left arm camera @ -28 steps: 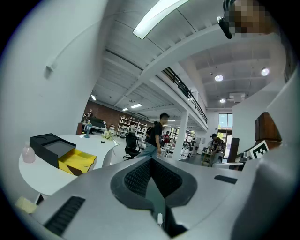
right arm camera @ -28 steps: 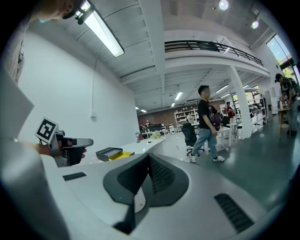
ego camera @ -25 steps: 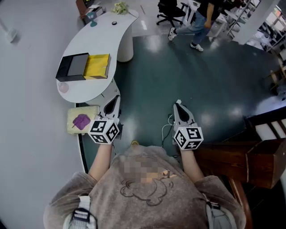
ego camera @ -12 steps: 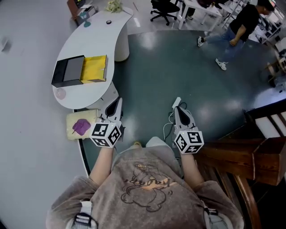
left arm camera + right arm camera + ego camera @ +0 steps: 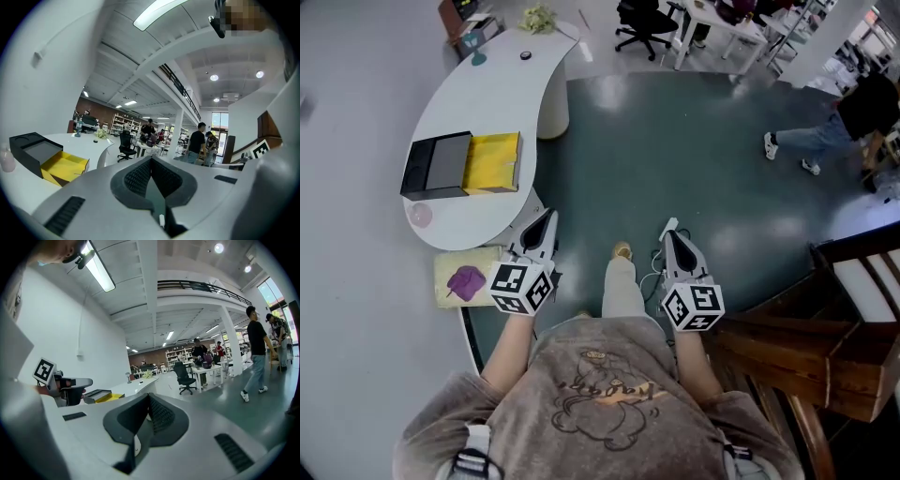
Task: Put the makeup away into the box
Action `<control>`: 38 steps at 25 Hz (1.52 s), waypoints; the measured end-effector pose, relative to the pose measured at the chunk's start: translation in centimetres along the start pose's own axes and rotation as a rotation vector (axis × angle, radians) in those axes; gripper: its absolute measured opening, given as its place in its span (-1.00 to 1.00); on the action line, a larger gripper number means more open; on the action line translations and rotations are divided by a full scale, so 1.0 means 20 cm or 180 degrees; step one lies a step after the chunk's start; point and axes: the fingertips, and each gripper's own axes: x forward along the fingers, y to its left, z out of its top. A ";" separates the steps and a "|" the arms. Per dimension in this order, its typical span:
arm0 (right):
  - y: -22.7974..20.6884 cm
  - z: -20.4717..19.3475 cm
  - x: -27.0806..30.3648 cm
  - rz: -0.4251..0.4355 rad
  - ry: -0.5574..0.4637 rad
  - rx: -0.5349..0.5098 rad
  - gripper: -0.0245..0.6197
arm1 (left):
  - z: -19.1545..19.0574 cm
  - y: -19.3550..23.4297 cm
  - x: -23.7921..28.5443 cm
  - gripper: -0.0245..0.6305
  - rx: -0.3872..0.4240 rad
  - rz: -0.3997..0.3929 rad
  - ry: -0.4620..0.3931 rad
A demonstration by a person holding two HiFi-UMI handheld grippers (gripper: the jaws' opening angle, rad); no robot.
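The makeup is hard to make out from here. The likeliest pieces are a small pale-pink round piece (image 5: 419, 215) on the near end of the white curved desk (image 5: 502, 89), and a purple lump-shaped piece (image 5: 468, 279) lying on a pale yellow square pad (image 5: 448, 267) just below that end. Both are too small to tell exactly what they are.

Judging by their size, they should be light. The pink one looks smooth and rounded, so it may slip or roll; I would pinch it across its width, low down near the desk. The purple one looks soft and irregular, so it should give under the pads and is best taken across its thickest part with a gentle squeeze.

The open black box with yellow lining (image 5: 459, 164) sits just beyond the pink piece on the same desk, so the carry would be short. In the left gripper view it shows at the lower left (image 5: 44, 159).

The left claw (image 5: 546, 221) is pinched together with nothing in it (image 5: 151, 163) and points toward the desk's near end. The right claw (image 5: 672, 236) is also closed on nothing (image 5: 146, 401), out over the dark green floor (image 5: 694, 159), well apart from the makeup.
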 end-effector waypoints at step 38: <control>-0.91 0.50 1.47 0.0500 0.0111 -0.0066 -0.92 | 0.28 0.24 1.70 -0.86 -0.0144 0.0290 -0.0106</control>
